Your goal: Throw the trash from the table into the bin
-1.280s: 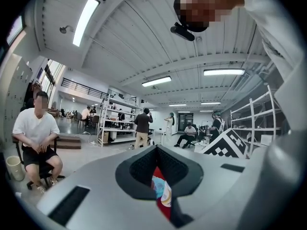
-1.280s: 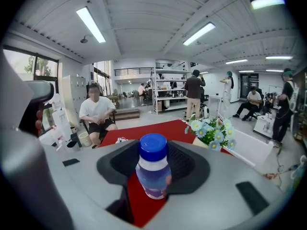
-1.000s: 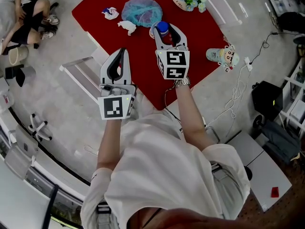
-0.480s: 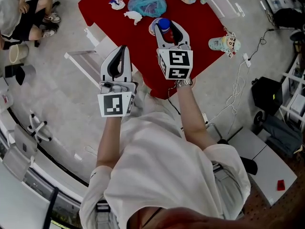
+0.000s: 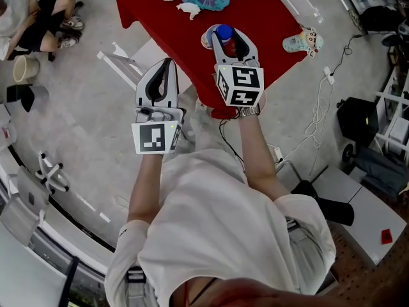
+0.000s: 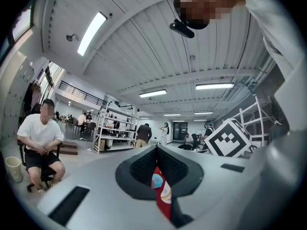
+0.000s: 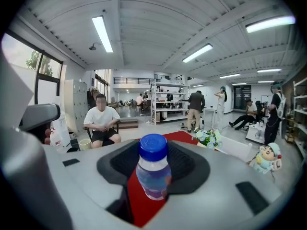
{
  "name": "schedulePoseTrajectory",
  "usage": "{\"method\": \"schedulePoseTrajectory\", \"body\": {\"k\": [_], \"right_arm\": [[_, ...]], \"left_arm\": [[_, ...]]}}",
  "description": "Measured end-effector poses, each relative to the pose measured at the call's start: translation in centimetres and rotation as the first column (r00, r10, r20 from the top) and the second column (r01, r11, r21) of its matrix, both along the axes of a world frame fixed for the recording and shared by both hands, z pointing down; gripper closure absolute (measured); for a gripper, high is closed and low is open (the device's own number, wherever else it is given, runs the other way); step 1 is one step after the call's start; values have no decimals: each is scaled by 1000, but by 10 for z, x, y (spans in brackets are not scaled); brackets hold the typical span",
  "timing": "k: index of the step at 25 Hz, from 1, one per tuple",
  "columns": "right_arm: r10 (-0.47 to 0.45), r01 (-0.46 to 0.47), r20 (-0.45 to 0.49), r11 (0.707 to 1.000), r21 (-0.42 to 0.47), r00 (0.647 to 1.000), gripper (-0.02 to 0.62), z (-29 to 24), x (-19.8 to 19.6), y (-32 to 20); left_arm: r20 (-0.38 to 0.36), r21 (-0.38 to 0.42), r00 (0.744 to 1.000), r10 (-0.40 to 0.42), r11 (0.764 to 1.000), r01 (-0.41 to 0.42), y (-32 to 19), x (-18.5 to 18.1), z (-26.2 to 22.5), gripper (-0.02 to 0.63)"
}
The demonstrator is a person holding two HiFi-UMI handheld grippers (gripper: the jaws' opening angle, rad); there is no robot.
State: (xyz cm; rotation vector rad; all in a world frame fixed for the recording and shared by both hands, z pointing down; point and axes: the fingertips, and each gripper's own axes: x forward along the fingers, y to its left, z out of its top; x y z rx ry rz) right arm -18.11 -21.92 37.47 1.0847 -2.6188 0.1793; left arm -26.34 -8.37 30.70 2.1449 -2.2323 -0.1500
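Table (image 5: 174, 36) farther off now | right fingers (image 5: 247, 46) clamp bottle (image 5: 223, 35) | left fingers (image 5: 172, 82) closed, empty

Bright, even ceiling strip lights (image 7: 106, 34); sharp frames, fisheye-warped edges.

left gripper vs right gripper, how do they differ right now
The right gripper is clamped on a blue-capped bottle; the left gripper has its jaws together at the tips, with nothing seen sticking out. In the head view the right gripper shows against the red table, the left gripper against the floor beside it. Both point away from the person and carry a marker cube.
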Motion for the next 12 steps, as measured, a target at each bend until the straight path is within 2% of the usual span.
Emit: {"method": "schedulePoseTrajectory", "body": {"k": [12], "right_arm": [[-12,10,31,998,56,999,414,-29,-24,100]], "left_arm": [[35,57,999,-23,998,21,98,-35,-24,601]]}}
